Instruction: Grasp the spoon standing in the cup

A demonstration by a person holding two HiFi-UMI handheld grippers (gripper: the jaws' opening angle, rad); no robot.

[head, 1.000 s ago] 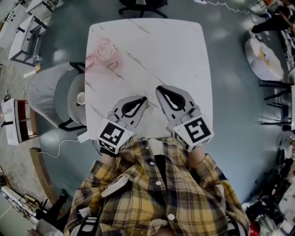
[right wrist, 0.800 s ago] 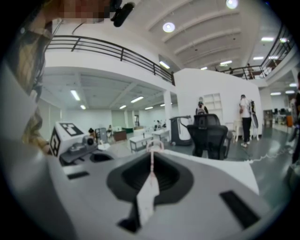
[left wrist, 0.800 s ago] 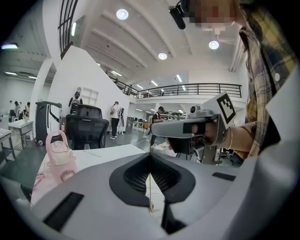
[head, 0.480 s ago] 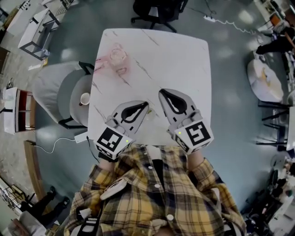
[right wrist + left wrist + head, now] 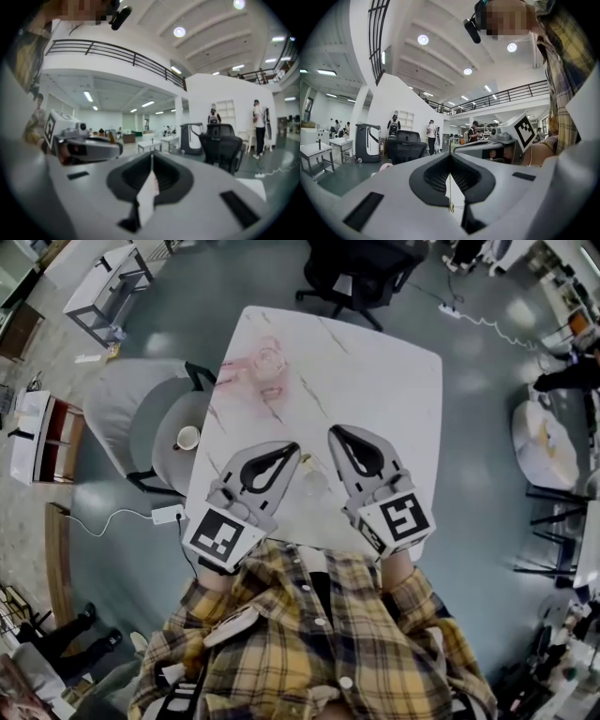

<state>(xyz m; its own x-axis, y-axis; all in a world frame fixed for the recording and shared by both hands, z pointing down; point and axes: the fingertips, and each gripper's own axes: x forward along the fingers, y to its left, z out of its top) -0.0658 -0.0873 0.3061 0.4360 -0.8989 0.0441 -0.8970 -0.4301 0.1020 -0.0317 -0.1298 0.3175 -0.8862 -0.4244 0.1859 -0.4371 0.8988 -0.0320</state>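
Note:
A pink see-through cup (image 5: 270,360) stands at the far left of the white marble table (image 5: 375,381), with pink bits around it; no spoon can be made out in it. Its pink rim (image 5: 386,166) peeks over the left gripper's body. My left gripper (image 5: 296,445) and right gripper (image 5: 333,431) hover side by side over the table's near edge, far short of the cup. Both point level across the table. The left gripper's (image 5: 450,154) jaws are shut on nothing, and so are the right gripper's (image 5: 151,153).
A grey chair (image 5: 122,413) stands left of the table, with a small white cup (image 5: 187,437) on the round stool beside it. A black office chair (image 5: 361,277) sits beyond the far edge. People and furniture stand far off in the hall.
Both grippers have risen a little near the table's front edge, the left one more. Their jaws stay shut. The head view has shifted, so the table sits lower and further right.

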